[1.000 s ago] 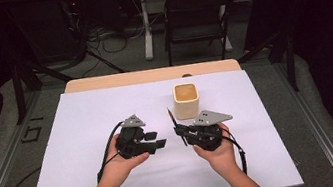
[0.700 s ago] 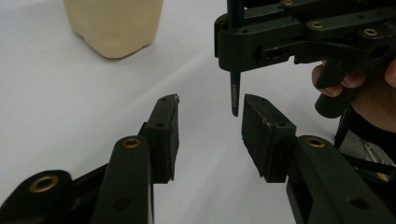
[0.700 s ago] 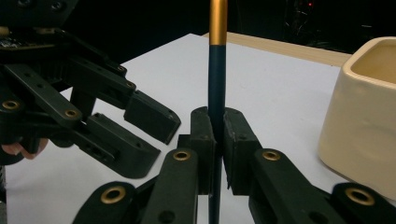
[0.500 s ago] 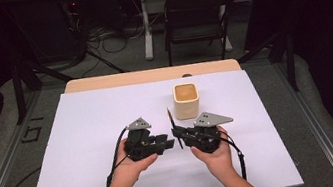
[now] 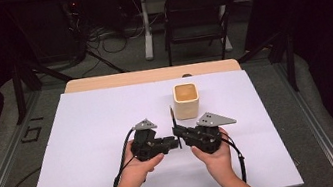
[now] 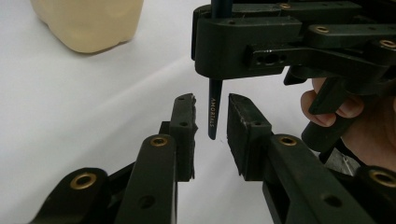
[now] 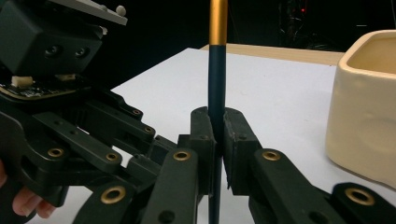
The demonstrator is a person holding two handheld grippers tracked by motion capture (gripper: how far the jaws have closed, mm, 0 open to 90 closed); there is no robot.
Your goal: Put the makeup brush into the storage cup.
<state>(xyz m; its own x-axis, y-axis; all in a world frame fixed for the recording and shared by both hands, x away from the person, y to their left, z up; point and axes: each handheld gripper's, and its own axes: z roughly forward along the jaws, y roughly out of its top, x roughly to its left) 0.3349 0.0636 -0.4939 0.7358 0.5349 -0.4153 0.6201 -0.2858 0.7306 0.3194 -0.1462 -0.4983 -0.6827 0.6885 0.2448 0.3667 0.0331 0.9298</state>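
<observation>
Where the two hands meet near the white table's (image 5: 85, 136) front edge, the right gripper (image 5: 179, 133) clamps a slim dark-blue pencil with a gold upper band (image 7: 217, 74) upright, its top cut off in the right gripper view. The left gripper (image 6: 210, 126) stands parted around the pencil's lower end, not touching. Farther back, centre, stands a cream square ceramic cup (image 5: 186, 100).
</observation>
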